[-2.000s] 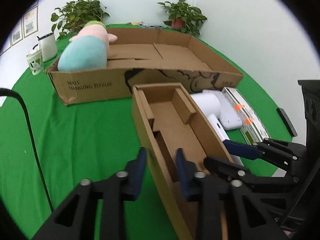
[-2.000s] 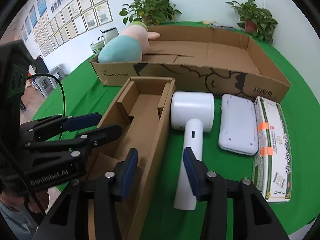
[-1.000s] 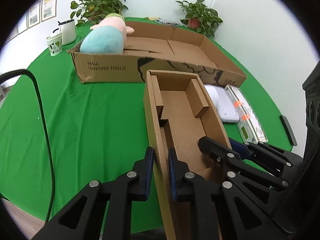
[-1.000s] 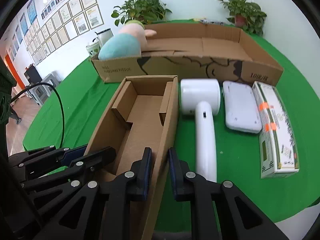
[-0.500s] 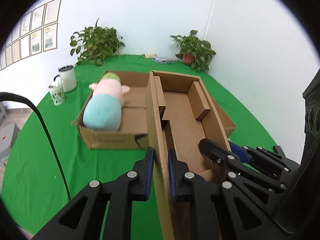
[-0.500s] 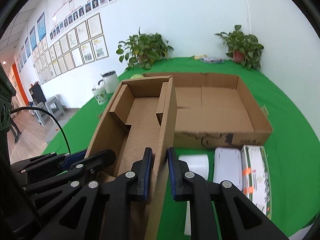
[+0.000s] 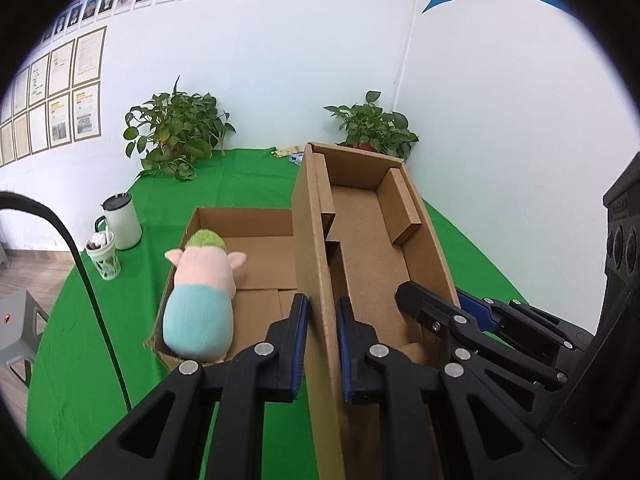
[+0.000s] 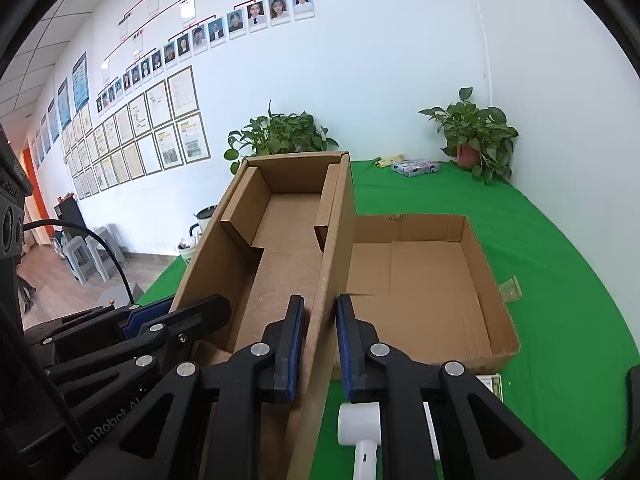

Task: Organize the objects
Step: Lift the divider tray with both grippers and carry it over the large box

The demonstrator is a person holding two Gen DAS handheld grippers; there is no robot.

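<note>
A long narrow cardboard box (image 7: 368, 248) (image 8: 280, 256) with inner dividers hangs in the air above the green table. My left gripper (image 7: 321, 344) is shut on the box's left wall, and my right gripper (image 8: 319, 344) is shut on its right wall. Each gripper also shows in the other's view, clamped on the opposite wall. Below and beyond lies a big open cardboard carton (image 7: 240, 220) (image 8: 424, 272). A plush pig (image 7: 202, 300) in pink and light blue lies at the carton's left end. The narrow box hides the carton's middle.
On the green table (image 8: 560, 264) a white hair dryer (image 8: 360, 428) and a box edge (image 8: 492, 384) show below my right gripper. Two potted plants (image 7: 176, 136) (image 8: 476, 136), a white mug (image 7: 122, 222) and a small packet (image 8: 414, 168) stand farther off. A black cable (image 7: 92, 292) runs at left.
Both grippers have lifted the narrow box off the table and tilted upward, so the wall now fills the background. The big carton and the pig now lie below the raised box.
</note>
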